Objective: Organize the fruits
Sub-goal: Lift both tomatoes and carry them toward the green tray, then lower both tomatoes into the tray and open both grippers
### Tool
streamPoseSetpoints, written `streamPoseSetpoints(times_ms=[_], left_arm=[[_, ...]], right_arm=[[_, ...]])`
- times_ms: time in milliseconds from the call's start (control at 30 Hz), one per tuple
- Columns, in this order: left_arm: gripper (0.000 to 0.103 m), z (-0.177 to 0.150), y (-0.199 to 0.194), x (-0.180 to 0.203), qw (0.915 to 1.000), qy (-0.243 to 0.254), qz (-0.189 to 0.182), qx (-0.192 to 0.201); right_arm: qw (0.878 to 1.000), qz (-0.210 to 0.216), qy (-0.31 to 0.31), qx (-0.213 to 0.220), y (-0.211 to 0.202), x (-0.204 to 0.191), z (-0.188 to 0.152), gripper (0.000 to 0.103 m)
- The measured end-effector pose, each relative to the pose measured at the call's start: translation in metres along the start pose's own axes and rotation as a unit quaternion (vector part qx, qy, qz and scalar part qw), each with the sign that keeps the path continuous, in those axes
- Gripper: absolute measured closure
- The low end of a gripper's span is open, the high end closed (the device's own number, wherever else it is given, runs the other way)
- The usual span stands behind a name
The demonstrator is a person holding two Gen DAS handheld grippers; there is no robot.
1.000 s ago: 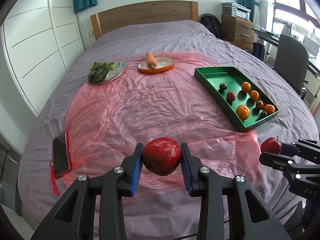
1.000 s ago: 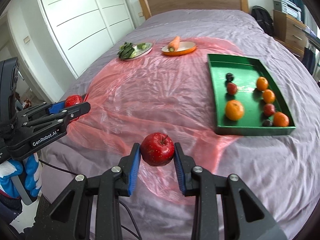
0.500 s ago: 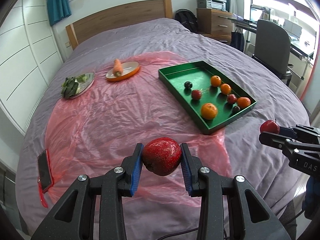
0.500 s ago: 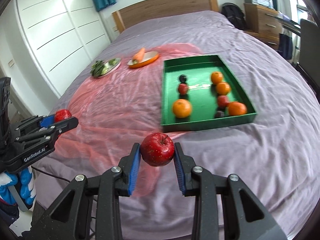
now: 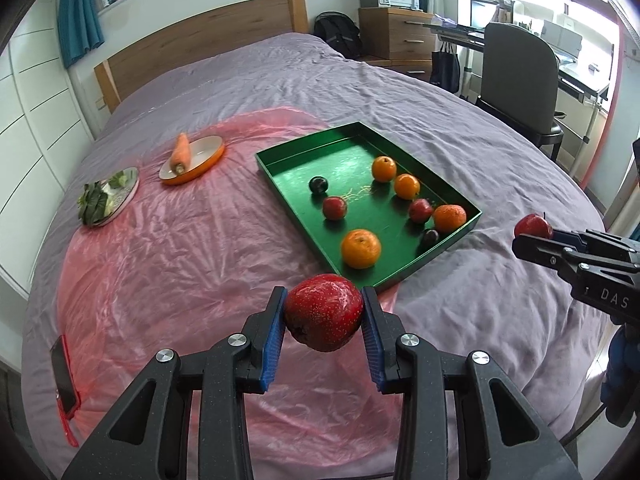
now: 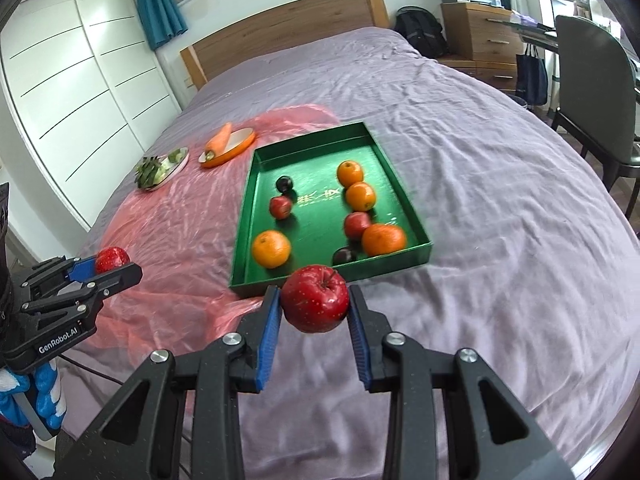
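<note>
Apples [image 5: 323, 312] [image 6: 314, 298] clamped in both fingers, near tray's [image 6: 248, 210] edge.

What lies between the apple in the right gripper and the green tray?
Only bare purple bedsheet; in the right wrist view the apple in the right gripper hangs just short of the green tray wall.

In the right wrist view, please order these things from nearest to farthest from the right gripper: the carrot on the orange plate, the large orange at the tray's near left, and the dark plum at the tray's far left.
Measured from the right gripper, which holds a red apple:
1. Large orange, near left corner of the green tray.
2. Dark plum, farther back on the tray's left side.
3. Carrot, on the orange plate beyond the tray, to the left.
</note>
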State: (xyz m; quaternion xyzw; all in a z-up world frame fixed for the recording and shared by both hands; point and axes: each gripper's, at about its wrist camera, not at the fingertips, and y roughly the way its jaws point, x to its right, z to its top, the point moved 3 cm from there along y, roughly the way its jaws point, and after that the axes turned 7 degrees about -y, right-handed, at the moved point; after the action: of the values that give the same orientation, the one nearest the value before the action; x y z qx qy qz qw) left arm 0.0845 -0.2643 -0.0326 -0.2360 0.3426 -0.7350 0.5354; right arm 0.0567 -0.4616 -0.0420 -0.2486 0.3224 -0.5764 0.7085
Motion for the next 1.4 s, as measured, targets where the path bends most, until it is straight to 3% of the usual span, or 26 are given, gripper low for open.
streamPoseSetpoints(times_ms=[367,700,1033,1400], left_arm=[[0.072,0.030,0.052,0.019,0.9997,0.002,-0.017,-0.016],[0.072,0.068,0.109,0.006,0.9995,-0.017,-0.019,-0.016],[0.072,0.121,0.169,-0.013,0.9998,-0.019,0.008,-0.002],[0.072,0.148,0.233,-0.028,0.9990,-0.030,0.031,-0.013]], right_arm=[[1.000,-0.010,0.001,-0.001,0.038,0.034,0.034,0.059],[1.000,0.000,-0.015,-0.006,0.100,0.038,0.077,0.059],[0.999,0.007,-0.049,-0.004,0.175,0.030,0.137,0.059],[0.998,0.004,-0.062,-0.021,0.242,0.042,0.165,0.059]])
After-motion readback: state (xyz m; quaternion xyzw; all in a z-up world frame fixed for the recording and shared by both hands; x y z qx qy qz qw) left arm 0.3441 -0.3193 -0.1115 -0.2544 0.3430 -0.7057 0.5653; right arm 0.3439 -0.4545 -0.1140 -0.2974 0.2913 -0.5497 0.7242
